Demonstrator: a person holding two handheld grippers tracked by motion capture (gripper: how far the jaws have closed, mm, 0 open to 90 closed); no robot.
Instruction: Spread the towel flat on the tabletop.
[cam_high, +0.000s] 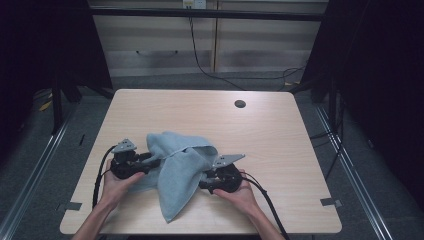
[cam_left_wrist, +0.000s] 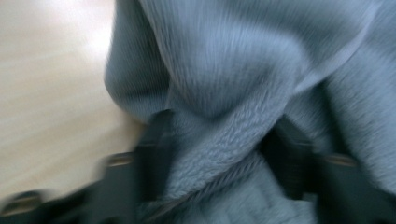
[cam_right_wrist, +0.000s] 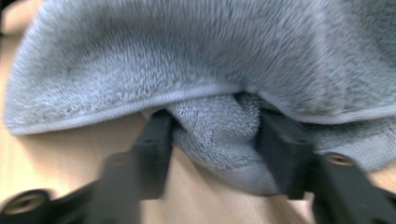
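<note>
Our left gripper (cam_high: 150, 162) has its jaws pinching a bunched fold of the grey towel (cam_high: 177, 170), and our right gripper (cam_high: 206, 181) clamps another fold on the right. We judge both holds are set for spreading the towel, heaped near the table's (cam_high: 270, 150) near edge.
</note>
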